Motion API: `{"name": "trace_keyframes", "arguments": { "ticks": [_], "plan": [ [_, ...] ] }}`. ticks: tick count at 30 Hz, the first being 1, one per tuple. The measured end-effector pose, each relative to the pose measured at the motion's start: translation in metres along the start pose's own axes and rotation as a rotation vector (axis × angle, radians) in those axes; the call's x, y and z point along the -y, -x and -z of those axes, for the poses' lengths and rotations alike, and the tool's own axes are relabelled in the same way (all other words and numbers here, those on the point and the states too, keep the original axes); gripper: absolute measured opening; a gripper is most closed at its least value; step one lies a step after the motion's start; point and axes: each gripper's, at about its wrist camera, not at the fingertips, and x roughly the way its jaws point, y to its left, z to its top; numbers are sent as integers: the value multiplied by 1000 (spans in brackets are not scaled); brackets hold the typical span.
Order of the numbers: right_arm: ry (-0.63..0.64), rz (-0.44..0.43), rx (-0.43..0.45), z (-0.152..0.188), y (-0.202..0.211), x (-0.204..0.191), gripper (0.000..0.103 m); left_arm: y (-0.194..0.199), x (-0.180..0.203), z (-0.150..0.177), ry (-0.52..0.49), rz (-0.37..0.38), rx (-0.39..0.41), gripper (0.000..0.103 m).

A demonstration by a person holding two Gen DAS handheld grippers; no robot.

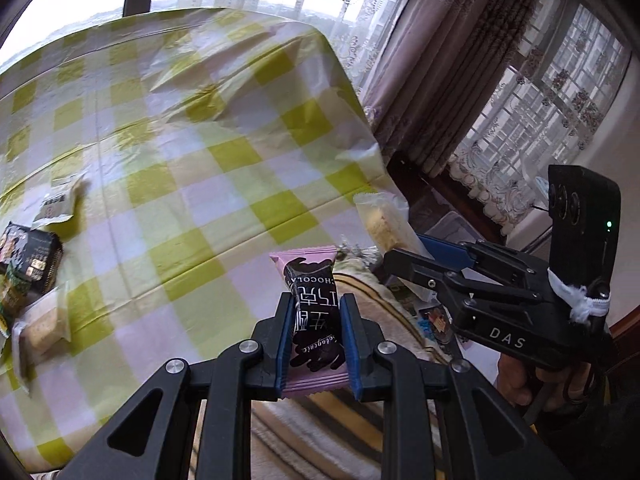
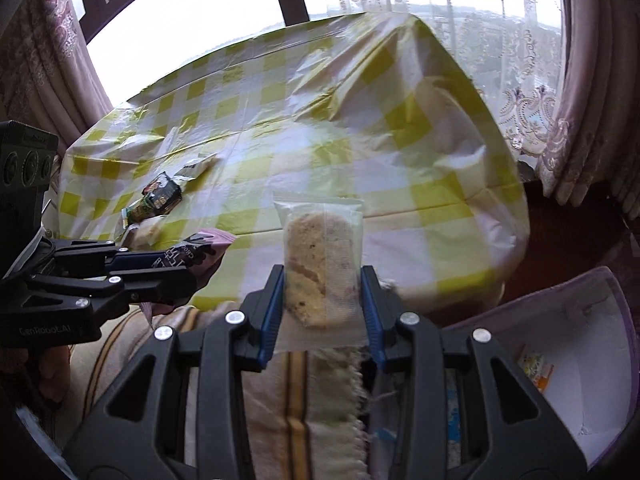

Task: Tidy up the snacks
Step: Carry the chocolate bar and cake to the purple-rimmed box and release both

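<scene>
Near edge of the table: both grippers hang just off the checked tablecloth (image 1: 192,184), each with a snack in its jaws.
Left gripper (image 1: 316,312): jaws closed onto the pink chocolate bar (image 1: 310,276); the blue pads press its two long sides.
Pink chocolate bar relative to jaws: lengthwise between the fingers, dark printed face up, far end sticking out past the fingertips, near crimped end back by the hinge. From the right wrist view it juts out to the right of the left gripper (image 2: 192,264), its pink end (image 2: 218,240) over the near table edge.
Right gripper (image 2: 322,292): jaws clamped on the clear-wrapped pastry (image 2: 320,264), one blue pad on each side of the packet.
Clear-wrapped pastry relative to jaws: upright between the fingers, most of the pale cake and the sealed top rising beyond the tips; seen from the left wrist it sticks up left of the right gripper (image 1: 416,256).
Remaining snacks: a dark packet (image 1: 34,256), a white wrapper (image 1: 56,204) and a pale cake packet (image 1: 42,324) lie together at the left of the table, well apart from both grippers.
Lilac box (image 2: 592,356): open on the floor at the near right, below the right gripper, with a small yellow-printed packet (image 2: 536,366) inside.
Under the grippers: a striped fringed blanket (image 2: 304,400).
</scene>
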Motion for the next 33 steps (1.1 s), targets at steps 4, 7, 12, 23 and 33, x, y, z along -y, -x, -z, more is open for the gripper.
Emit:
{"name": "trace_keyframes", "arguments": {
  "ticks": [4, 7, 12, 23, 33],
  "plan": [
    [-65, 72, 11, 8, 17, 45, 41, -16, 30, -5, -55, 49, -28, 24],
    [-110, 128, 18, 16, 30, 77, 41, -26, 51, -6, -97, 79, -49, 24],
    [-177, 204, 26, 26, 47, 116, 41, -39, 82, -6, -161, 121, -80, 24],
    [-234, 321, 71, 26, 78, 152, 71, -54, 104, -3, -204, 193, -158, 31],
    [-152, 253, 49, 16, 61, 113, 71, -35, 60, -7, -110, 138, -105, 31]
  ]
}}
